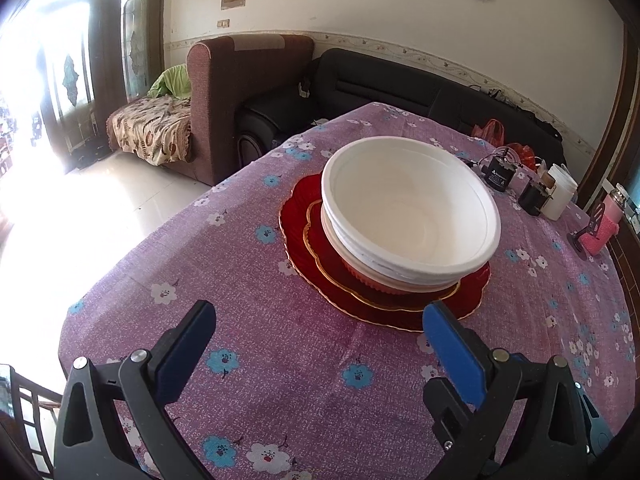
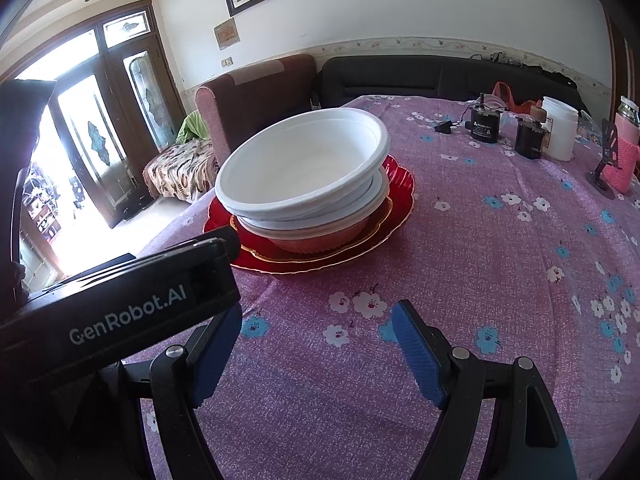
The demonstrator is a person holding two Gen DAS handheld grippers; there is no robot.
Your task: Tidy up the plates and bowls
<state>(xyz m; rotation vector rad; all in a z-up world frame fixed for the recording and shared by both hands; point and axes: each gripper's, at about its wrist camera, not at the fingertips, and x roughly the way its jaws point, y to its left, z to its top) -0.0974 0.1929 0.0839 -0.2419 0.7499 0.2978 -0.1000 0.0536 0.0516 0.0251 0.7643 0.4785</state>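
Nearest, the left gripper (image 1: 318, 322) and right gripper (image 2: 316, 322) hover with jaws spread wide, empty, over bare tablecloth (image 1: 280, 360). Beyond, mid-table, stacked white bowls (image 1: 412, 216) sit on red plates (image 1: 304, 236), away from every edge. Jars (image 2: 560, 128) crowd the far right edge.

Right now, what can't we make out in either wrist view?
- Bowl count: white bowl stack nests tightly; rims overlap in both views.
- Red plates: the bowls cover their centres.
- Right view: the left tool's body hides the table corner.
- Black device label: too small to read.
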